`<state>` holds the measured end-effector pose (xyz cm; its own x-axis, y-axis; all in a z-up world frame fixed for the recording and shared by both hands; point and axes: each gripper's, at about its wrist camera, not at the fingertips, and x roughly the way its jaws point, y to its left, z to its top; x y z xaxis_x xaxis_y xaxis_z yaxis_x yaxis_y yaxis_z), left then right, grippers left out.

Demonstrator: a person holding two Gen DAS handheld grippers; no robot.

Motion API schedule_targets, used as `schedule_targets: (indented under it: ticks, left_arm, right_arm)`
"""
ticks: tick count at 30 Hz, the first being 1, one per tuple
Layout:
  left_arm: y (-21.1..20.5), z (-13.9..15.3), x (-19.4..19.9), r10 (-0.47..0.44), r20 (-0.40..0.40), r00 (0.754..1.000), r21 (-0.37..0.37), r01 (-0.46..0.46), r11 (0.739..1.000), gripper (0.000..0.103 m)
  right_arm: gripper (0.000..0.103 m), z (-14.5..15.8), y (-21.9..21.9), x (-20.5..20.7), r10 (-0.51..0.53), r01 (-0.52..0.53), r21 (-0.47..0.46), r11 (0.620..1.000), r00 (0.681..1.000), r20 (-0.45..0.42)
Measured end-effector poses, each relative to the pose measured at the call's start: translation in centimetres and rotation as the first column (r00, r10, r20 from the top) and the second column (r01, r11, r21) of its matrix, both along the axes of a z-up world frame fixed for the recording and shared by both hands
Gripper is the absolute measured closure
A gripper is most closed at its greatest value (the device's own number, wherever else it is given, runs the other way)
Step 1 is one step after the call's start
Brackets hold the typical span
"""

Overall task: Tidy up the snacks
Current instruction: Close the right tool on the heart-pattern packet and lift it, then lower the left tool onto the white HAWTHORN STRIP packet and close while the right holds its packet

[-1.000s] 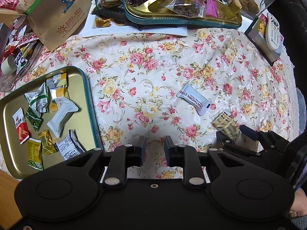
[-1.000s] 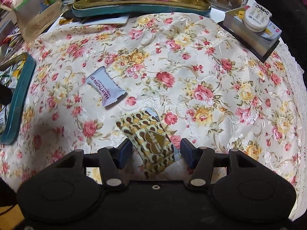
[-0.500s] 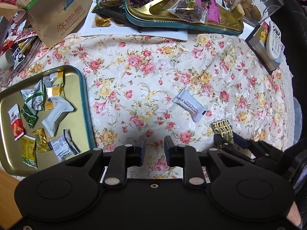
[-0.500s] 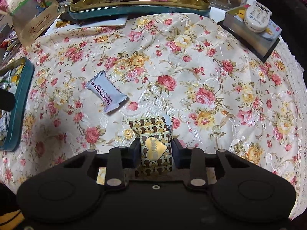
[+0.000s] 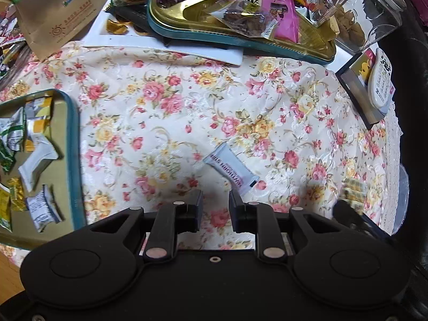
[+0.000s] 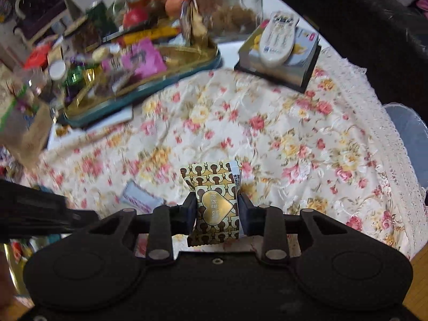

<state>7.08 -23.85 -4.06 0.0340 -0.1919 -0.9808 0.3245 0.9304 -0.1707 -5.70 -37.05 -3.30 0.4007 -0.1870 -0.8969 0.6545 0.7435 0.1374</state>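
My right gripper (image 6: 216, 207) is shut on a gold and brown patterned snack packet (image 6: 214, 200) with a gold heart, held above the floral cloth; the packet also shows blurred in the left wrist view (image 5: 354, 188). A white Hawthorn Strip packet (image 5: 230, 169) lies on the cloth just ahead of my left gripper (image 5: 215, 200), which is open and empty; it also shows in the right wrist view (image 6: 140, 196). A gold tray with a teal rim (image 5: 73, 144) at the left holds several wrapped snacks.
A second gold tray (image 5: 240, 40) piled with snacks sits at the back, beside a clear jar of cookies (image 5: 358, 13). A remote on a box (image 5: 379, 80) is at the right. A brown paper bag (image 5: 58, 18) stands at the back left.
My right gripper closed on the gold patterned packet and lifted it off the cloth, swinging its view. My left gripper moved closer to the white packet.
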Motion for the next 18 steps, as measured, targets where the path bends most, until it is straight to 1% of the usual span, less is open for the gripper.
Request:
schedule_targets:
  ticks: [3, 5, 11, 14, 18]
  left_arm:
    - [-0.8, -0.8, -0.2, 0.016, 0.011, 1.000, 0.001, -0.016, 1.000, 0.072]
    - [-1.2, -1.2, -0.4, 0.043, 0.026, 0.999, -0.004, -0.043, 0.999, 0.072]
    - [-2.5, -2.6, -0.4, 0.112, 0.051, 0.992, -0.013, -0.112, 0.994, 0.072]
    - [-3.0, -3.3, -0.5, 0.143, 0.069, 0.987, -0.005, -0.143, 0.990, 0.072]
    - [-3.8, -4.2, -0.6, 0.166, 0.086, 0.982, 0.019, -0.168, 0.986, 0.072]
  right_arm:
    - [0.069, 1.8, -0.6, -0.5, -0.043, 0.043, 0.008, 0.999, 0.998, 0.046]
    - [0.069, 2.7, -1.2, -0.8, -0.076, 0.075, 0.017, 0.997, 0.995, 0.070]
    - [0.069, 4.3, -2.6, -2.0, -0.164, 0.154, 0.081, 0.985, 0.978, 0.126]
    - [0.069, 4.8, -2.6, -2.4, -0.180, 0.170, 0.077, 0.982, 0.973, 0.145]
    - [0.069, 5.9, -2.4, -2.9, -0.166, 0.161, 0.046, 0.986, 0.971, 0.174]
